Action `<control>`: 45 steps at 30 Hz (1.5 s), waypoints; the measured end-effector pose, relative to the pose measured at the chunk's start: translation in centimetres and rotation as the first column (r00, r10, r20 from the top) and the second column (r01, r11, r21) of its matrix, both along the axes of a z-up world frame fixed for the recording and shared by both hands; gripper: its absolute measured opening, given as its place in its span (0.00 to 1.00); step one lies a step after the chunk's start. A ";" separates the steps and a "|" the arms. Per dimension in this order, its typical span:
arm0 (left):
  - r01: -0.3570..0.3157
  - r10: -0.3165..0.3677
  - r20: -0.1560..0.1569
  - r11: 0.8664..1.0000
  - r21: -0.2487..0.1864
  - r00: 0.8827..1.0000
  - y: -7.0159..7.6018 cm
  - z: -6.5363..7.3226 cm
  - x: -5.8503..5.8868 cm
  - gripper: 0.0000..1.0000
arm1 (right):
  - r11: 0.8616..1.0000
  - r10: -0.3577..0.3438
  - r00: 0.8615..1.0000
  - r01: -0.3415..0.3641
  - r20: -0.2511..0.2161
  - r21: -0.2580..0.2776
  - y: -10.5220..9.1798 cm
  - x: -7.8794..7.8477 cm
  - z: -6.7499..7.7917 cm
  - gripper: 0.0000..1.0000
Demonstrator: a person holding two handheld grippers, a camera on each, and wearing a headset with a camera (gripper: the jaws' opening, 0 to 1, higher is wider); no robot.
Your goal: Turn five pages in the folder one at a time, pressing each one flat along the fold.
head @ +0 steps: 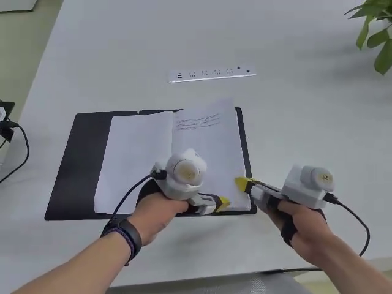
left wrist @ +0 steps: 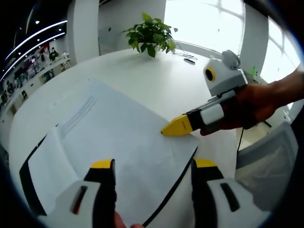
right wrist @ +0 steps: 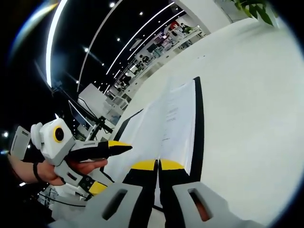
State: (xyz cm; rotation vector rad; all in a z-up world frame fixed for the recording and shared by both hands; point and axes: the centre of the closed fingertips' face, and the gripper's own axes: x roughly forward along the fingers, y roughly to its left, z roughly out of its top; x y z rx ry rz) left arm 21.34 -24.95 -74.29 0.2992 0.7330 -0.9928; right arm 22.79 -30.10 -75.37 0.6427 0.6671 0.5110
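The page (head: 208,141) looks thin and floppy, best pinched lightly at its right edge, where the right tongs (head: 241,182) sit closed, while the left tongs (left wrist: 153,164) gape open.

The folder (head: 79,165) lies open on the bench (head: 306,110), and its right-hand page (left wrist: 123,137) runs under and ahead of the jaws of my left gripper (left wrist: 153,164). My right gripper (head: 244,182) comes in from the right, jaws at that page's outer edge near its near corner. A power strip (head: 211,74) lies beyond the folder, and a plant (head: 373,30) stands well beyond the right jaws.
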 end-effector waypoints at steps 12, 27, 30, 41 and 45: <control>-0.047 0.048 0.023 0.999 -0.011 0.999 2.2 1.0 0.3 0.66 | 1.000 -0.014 1.000 0.014 0.011 0.015 0.1 -0.1 1.1 0.00; -0.130 0.131 0.063 0.991 -0.022 0.989 7.5 2.7 1.4 0.68 | 1.000 -0.020 0.999 0.019 0.038 0.014 0.8 0.2 3.1 0.00; -0.139 0.139 0.075 0.990 -0.010 0.987 8.7 2.8 1.6 0.68 | 1.000 -0.023 0.999 0.022 0.042 0.015 1.0 0.3 3.6 0.00; -0.183 0.182 0.103 0.983 -0.001 0.978 12.9 3.6 1.6 0.69 | 0.999 -0.017 0.996 0.015 0.089 0.032 2.4 1.2 6.0 0.00; -0.200 0.199 0.111 0.980 -0.002 0.974 14.2 4.0 1.7 0.69 | 1.000 -0.002 0.993 -0.001 0.119 0.029 3.3 1.5 7.2 0.00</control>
